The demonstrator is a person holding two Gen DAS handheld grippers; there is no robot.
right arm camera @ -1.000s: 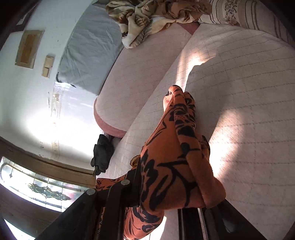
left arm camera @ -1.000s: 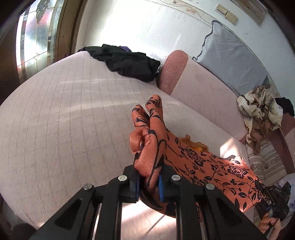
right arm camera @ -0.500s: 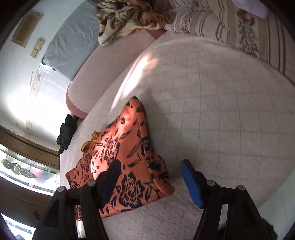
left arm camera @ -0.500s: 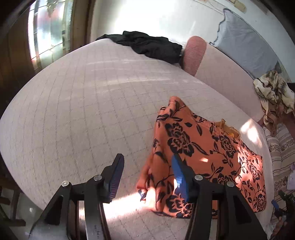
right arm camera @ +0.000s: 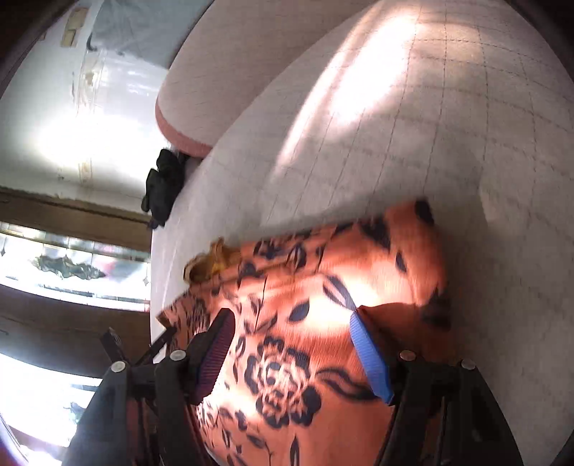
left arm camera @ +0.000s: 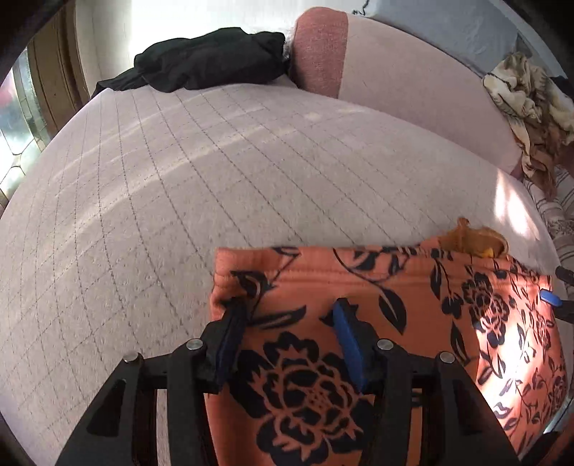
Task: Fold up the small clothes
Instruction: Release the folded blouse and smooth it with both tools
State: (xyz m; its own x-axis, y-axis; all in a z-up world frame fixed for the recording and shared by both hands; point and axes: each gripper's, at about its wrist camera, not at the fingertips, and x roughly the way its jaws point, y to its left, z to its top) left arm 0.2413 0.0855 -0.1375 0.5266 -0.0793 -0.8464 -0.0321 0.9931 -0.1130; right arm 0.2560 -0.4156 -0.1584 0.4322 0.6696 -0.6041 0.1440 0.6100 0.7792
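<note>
Bed (left arm camera: 222,172): a pale pink quilted cover with a thin grid of stitching, lit by patches of sun; a pink headboard bolster (left arm camera: 412,68) runs along its far side.
Wall: white and bright behind the bed, with a grey pillow (left arm camera: 448,25) leaning on it.
Window (right arm camera: 71,265): patterned glass in a dark wooden frame, seen at the left of the right wrist view.
Orange garment (left arm camera: 358,322): orange cloth with a black flower print, lying flat on the near part of the bed, its far edge a straight fold; a small bunch of yellow-brown cloth (left arm camera: 473,240) pokes out at that edge.
Left gripper (left arm camera: 287,344): fingers spread wide over the left end of the garment, nothing held between them; the left finger (left arm camera: 229,340) sits at the cloth's left edge, the right finger on the print.
Right gripper (right arm camera: 290,351): fingers spread wide over the garment's other end, holding nothing; this view is blurred.
Black clothes (left arm camera: 211,61): a dark heap at the far corner of the bed, well apart from the garment.
Beige patterned cloth (left arm camera: 527,96): crumpled on the bolster at the right.
</note>
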